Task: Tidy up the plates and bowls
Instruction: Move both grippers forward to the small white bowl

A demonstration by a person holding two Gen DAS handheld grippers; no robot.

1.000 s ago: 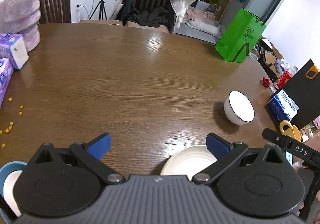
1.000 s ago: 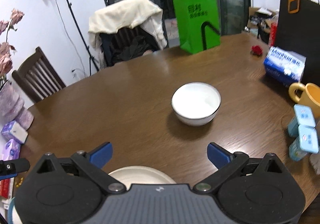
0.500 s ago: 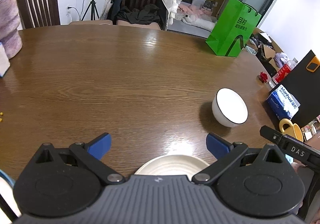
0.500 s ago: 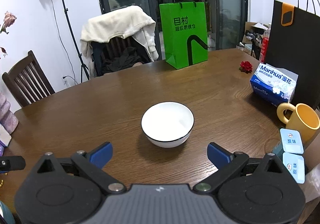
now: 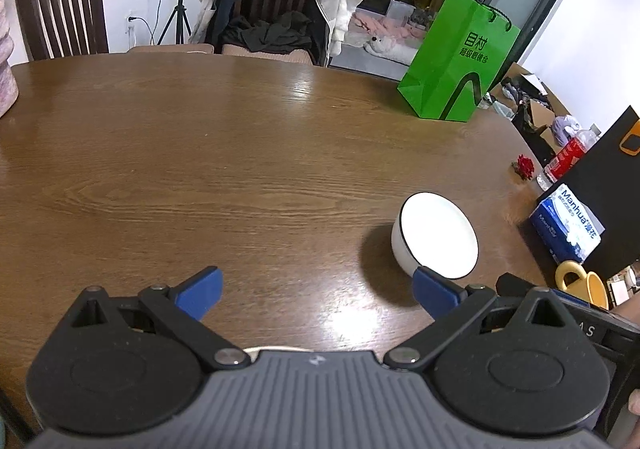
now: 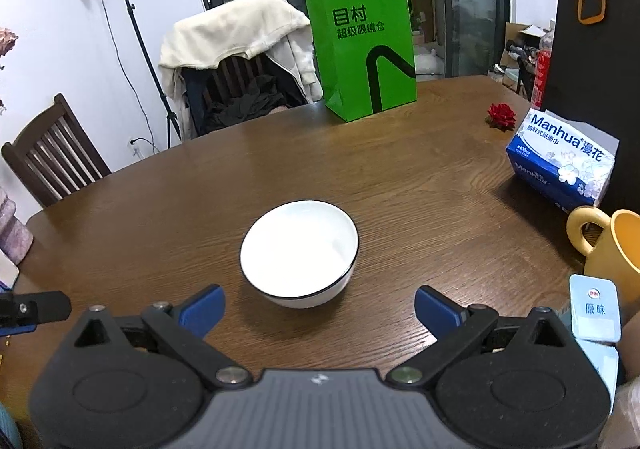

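Observation:
A white bowl with a dark rim (image 6: 300, 253) stands upright on the brown wooden table (image 6: 360, 169), just ahead of my right gripper (image 6: 318, 307), which is open and empty with the bowl between the lines of its blue fingertips. In the left wrist view the same bowl (image 5: 439, 236) is at the right, beside the right fingertip of my left gripper (image 5: 318, 291), which is open and empty. Only a thin edge of a cream plate (image 5: 276, 349) shows under the left gripper's body.
A green paper bag (image 6: 360, 49) stands at the table's far edge. A blue tissue pack (image 6: 560, 161), a black bag (image 6: 592, 69), a yellow mug (image 6: 612, 249), small cartons (image 6: 596, 309) and a red flower (image 6: 501, 115) crowd the right side. Chairs stand behind.
Both grippers moved to the right and forward. The bowl came closer to the right gripper. The cream plate slid almost out of sight under the left gripper.

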